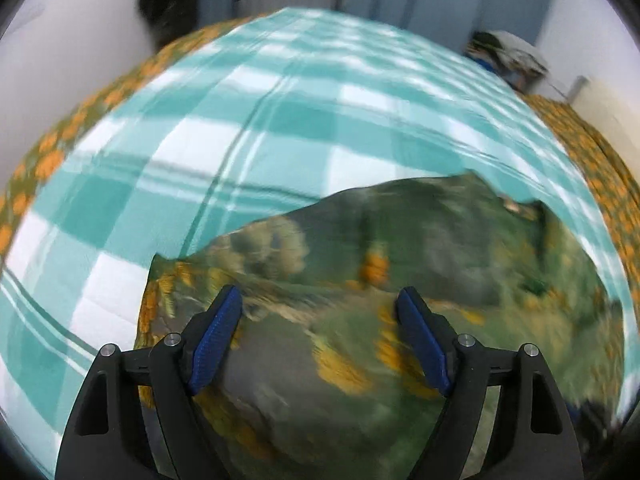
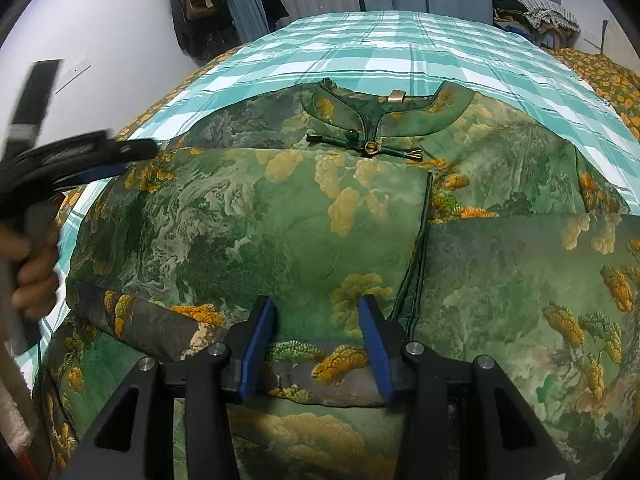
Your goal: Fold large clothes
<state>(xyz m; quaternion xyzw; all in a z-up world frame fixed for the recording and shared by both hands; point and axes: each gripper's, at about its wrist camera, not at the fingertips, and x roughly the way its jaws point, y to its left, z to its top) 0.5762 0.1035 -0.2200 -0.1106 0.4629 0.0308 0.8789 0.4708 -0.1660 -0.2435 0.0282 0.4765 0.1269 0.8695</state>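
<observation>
The left wrist view is motion-smeared; the green garment (image 1: 360, 300) runs off at six o'clock, its pattern unreadable.

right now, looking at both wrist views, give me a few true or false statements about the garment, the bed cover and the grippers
1. The green garment lies on a teal checked bed cover. True.
2. The garment's collar points toward the camera. False: it lies at the far end.
3. The left gripper is open. True.
4. The garment is plain red. False: it is green with orange-yellow print.
5. The right gripper is high above bare floor. False: it is over the garment.
</observation>
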